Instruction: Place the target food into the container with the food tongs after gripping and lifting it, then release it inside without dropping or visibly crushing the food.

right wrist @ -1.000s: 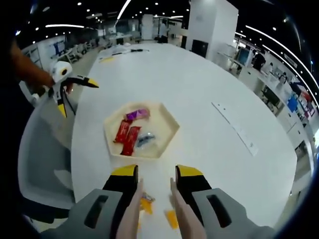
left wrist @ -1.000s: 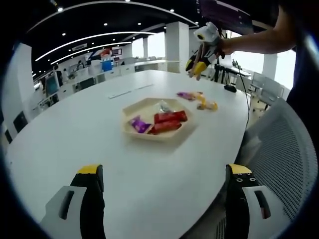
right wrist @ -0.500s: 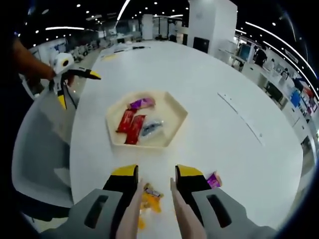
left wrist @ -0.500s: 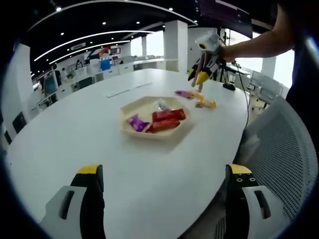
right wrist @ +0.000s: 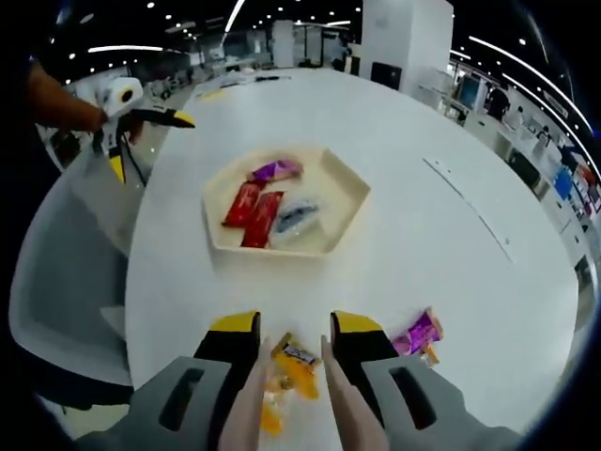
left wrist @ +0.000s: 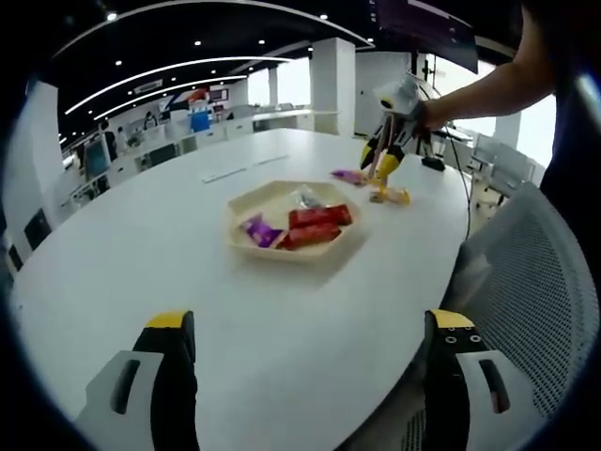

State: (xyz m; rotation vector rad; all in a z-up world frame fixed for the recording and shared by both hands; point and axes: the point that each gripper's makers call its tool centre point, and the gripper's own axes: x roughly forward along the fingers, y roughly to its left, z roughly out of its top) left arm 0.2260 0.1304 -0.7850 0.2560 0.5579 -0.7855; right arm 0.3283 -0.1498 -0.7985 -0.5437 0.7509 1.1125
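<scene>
white table [right wrist: 413, 235] — orange snack packet [right wrist: 296, 368] between tongs [right wrist: 291, 413]

hexagonal tray [left wrist: 246, 208] of snacks, white table [left wrist: 141, 244]

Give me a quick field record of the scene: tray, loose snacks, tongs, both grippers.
tray: hexagonal, on white table
in tray: two red packs, purple pack, clear pack
loose snacks: yellow pack between tongs arms; purple snack beside it
right gripper: holds tongs, tips at yellow pack, not closed on it
left gripper: open, empty, above table edge
</scene>
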